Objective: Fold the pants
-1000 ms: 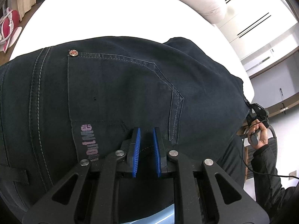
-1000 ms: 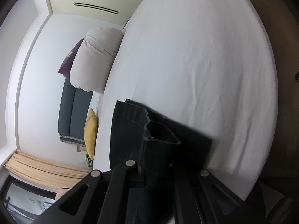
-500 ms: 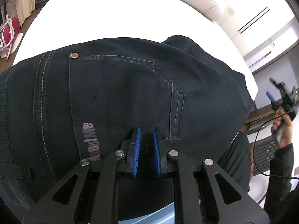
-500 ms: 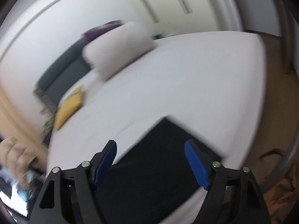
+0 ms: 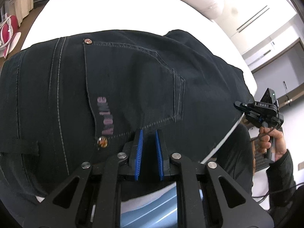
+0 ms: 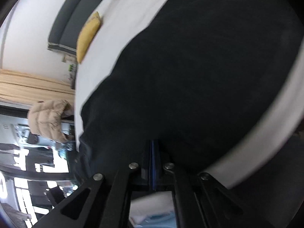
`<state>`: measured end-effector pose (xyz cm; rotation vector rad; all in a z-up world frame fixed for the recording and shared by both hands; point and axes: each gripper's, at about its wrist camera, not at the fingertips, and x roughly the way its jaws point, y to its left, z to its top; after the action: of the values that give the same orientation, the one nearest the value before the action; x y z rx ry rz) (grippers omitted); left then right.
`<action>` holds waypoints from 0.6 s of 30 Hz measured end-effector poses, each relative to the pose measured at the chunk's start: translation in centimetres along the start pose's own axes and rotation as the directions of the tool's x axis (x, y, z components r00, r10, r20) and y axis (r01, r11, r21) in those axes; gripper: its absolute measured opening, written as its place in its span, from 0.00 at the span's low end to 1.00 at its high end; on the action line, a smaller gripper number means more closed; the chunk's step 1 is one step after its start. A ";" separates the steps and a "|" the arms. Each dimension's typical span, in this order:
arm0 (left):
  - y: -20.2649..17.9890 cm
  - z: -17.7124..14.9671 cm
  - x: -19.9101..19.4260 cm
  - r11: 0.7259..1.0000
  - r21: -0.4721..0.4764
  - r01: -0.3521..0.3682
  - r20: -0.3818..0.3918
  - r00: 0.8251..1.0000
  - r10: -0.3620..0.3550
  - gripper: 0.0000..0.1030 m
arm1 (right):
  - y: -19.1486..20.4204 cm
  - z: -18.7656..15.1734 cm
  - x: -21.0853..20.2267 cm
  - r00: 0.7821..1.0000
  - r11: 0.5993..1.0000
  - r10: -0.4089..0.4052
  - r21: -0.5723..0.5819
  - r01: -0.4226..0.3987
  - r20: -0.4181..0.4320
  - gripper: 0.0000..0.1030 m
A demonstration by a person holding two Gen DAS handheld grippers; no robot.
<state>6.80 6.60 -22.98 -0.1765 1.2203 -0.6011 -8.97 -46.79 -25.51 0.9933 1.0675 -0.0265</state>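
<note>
The dark pants (image 5: 133, 87) lie spread on the white bed (image 5: 117, 13), back pocket (image 5: 133, 83) facing up, one edge near the bed's side. The left gripper (image 5: 148, 148) sits at the waistband end with its blue fingers (image 5: 139, 152) narrowly parted, fabric between them. The right gripper (image 6: 153, 163) has its fingers pressed together at the pants' edge (image 6: 190, 76); whether cloth is pinched cannot be told. A yellow cushion (image 6: 88, 36) lies further up the bed.

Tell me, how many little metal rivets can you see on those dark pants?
2 rivets on the pants: one at the pocket's far corner, one at its near corner, just left of the left gripper. Others may be hidden.
</note>
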 end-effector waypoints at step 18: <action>-8.3 5.6 1.3 0.978 0.198 0.062 0.026 0.997 -0.069 0.13 | 10.1 -3.1 4.2 0.991 0.974 -0.007 -0.224 -0.023 -0.133 0.31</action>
<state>9.37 -2.02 -18.46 -0.0592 1.1189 -0.7697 -4.33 -36.99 -22.26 0.8017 1.1600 0.1669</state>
